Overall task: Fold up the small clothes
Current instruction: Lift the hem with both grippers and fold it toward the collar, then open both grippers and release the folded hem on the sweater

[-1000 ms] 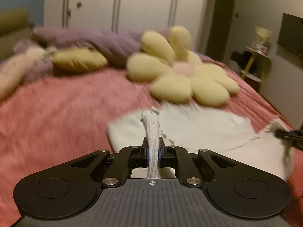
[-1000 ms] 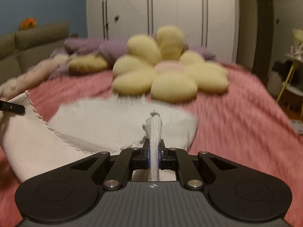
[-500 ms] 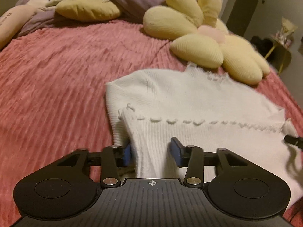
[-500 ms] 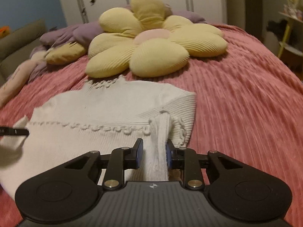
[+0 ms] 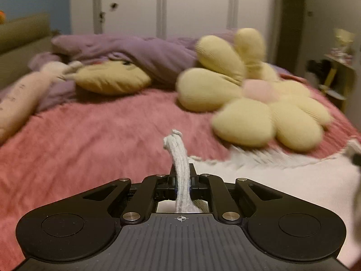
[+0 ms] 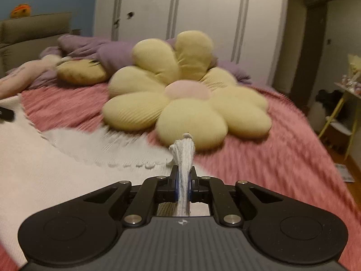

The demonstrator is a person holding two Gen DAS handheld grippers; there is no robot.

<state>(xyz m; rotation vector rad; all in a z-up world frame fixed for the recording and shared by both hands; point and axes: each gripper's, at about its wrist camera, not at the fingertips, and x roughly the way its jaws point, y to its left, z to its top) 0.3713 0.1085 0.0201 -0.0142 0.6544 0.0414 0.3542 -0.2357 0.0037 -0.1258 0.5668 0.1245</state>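
A white knit garment lies spread on the pink bedspread, its scalloped edge towards the cushions. My left gripper is at its left corner, jaws closing tight on a bunched strip of the knit that sticks up between the pads. My right gripper does the same at the right corner of the garment. The cloth stretches between the two. Each view shows the other gripper's dark fingertip at its edge: the right gripper's fingertip and the left gripper's fingertip.
A yellow flower cushion sits just beyond the garment. Behind it lie a purple blanket, a yellow pillow and a pink plush. White wardrobe doors stand at the back. A yellow side table is right of the bed.
Half a second ago both grippers stood open over the folded garment's corners. Now both are shut on pinches of knit, and the views have tilted up towards the cushions.
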